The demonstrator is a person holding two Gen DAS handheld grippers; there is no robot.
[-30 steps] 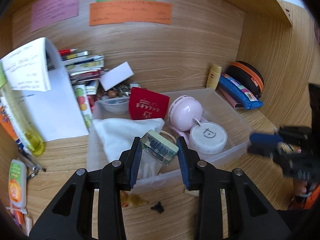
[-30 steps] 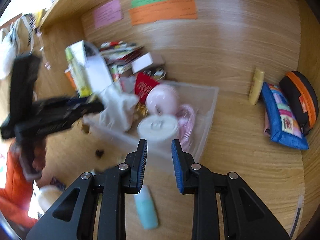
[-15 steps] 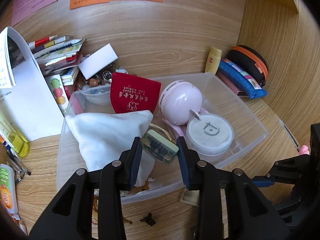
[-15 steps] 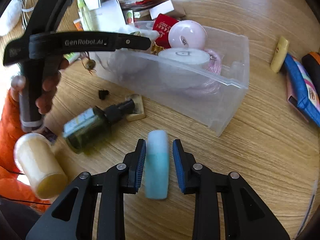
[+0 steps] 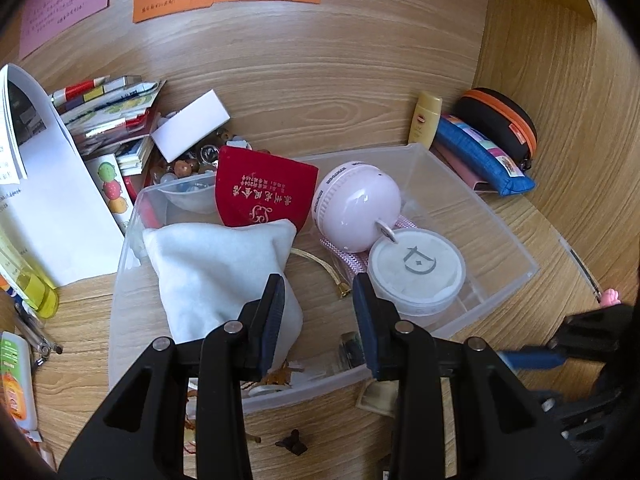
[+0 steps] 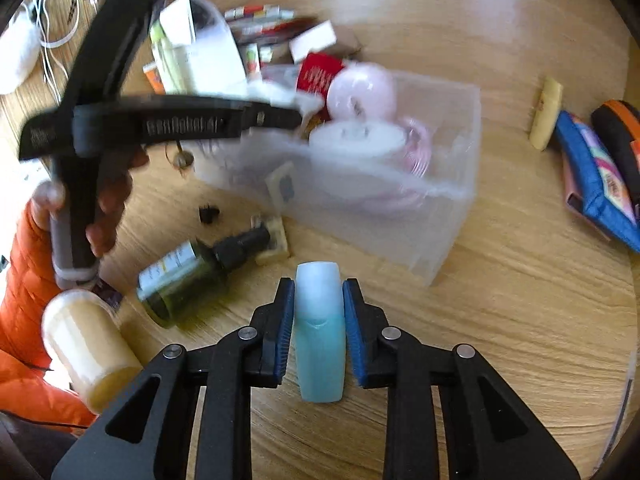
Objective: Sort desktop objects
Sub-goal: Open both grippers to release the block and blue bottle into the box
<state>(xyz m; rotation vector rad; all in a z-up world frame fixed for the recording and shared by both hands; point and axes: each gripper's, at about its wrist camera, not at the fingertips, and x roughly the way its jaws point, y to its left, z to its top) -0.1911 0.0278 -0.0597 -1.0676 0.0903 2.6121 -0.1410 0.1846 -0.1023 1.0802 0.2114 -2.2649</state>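
Note:
My left gripper [image 5: 318, 284] hangs open over the clear plastic bin [image 5: 500, 240], with nothing between its fingers. A small clear box [image 5: 350, 348] lies on the bin floor, partly hidden behind the right finger. The bin also holds a white pouch [image 5: 216, 272], a red pouch [image 5: 264, 196], a pink round device [image 5: 356, 212] and a white lidded tub [image 5: 416, 268]. In front of the bin [image 6: 452, 220], my right gripper [image 6: 318, 286] is closing on a light blue bottle [image 6: 320, 340] lying on the desk. Both pads touch its sides.
A dark green bottle [image 6: 188, 280], a cream jar [image 6: 88, 344] and a black clip [image 6: 209, 214] lie left of the blue bottle. A yellow tube [image 6: 546, 114], a blue pouch [image 6: 596, 180] and a black-orange case [image 5: 500, 120] sit far right. Papers and books [image 5: 48, 200] crowd the left.
The small box that sat between my left fingers has dropped into the bin. My right gripper has come down over the blue bottle and now has it between its pads.

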